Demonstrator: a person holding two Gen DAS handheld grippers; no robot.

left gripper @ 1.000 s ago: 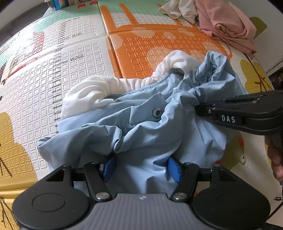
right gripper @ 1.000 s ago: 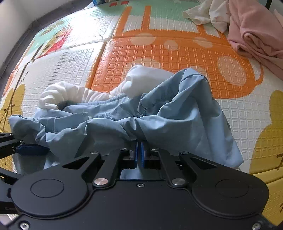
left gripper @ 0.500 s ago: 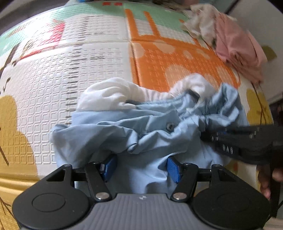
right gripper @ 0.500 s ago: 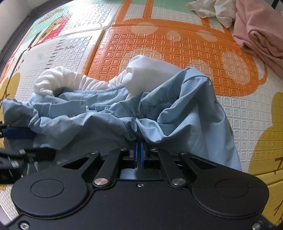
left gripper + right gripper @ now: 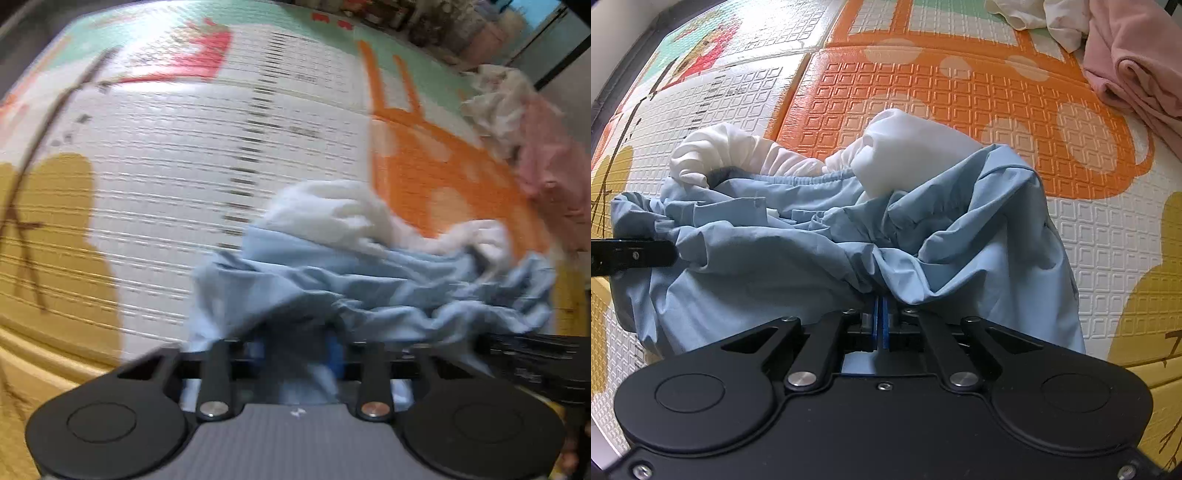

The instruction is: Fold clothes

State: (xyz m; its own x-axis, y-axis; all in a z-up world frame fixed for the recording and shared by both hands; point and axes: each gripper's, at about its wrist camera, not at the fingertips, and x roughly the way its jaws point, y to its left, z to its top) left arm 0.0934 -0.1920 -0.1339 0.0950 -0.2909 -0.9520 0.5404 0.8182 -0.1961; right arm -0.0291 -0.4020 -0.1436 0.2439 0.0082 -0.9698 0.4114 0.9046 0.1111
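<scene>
At six o'clock, blue garment (image 5: 820, 258) is pinched by right gripper (image 5: 880, 317); left gripper (image 5: 295, 347), spread a second ago, has been narrowed around cloth, suggesting spreading-out.

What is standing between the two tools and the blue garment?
Nothing visible. The right tool is already shut on a fold of the blue garment. The left tool has blue cloth bunched between its fingers, but that view is blurred, so its grip is unclear.
</scene>
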